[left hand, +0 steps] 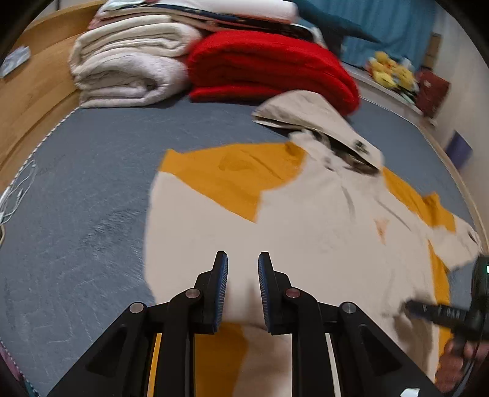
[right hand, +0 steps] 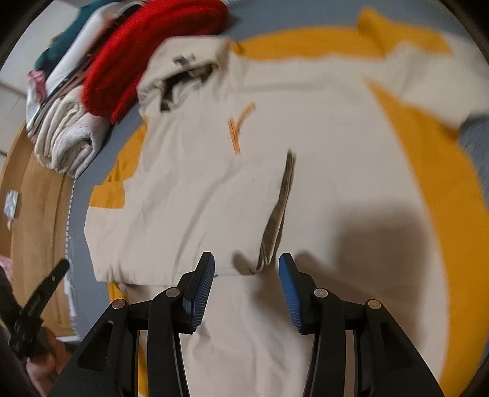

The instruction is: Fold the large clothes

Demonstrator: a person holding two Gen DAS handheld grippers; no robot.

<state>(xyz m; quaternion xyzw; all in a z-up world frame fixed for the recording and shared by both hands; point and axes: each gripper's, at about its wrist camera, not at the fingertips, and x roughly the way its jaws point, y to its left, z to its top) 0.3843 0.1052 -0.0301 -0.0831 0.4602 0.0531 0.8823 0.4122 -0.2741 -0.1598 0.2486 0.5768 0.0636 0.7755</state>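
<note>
A large cream and mustard-yellow hooded jacket (left hand: 305, 220) lies spread on a grey bed (left hand: 85, 189). It also fills the right wrist view (right hand: 214, 183), hood toward the far end, one side folded over the body. My left gripper (left hand: 243, 259) is open and empty above the jacket's near left part. My right gripper (right hand: 247, 265) is open and empty above the jacket's lower hem, near its dark zip line (right hand: 275, 220). The right gripper shows at the right edge of the left wrist view (left hand: 443, 311). The left gripper shows at the lower left of the right wrist view (right hand: 39, 299).
A folded red blanket (left hand: 269, 67) and folded cream blankets (left hand: 128, 70) are stacked at the far end of the bed. A wooden bed frame (left hand: 33, 91) runs along the left. A white cable (left hand: 15, 195) lies at the bed's left edge. Blue curtains (left hand: 382, 27) hang beyond.
</note>
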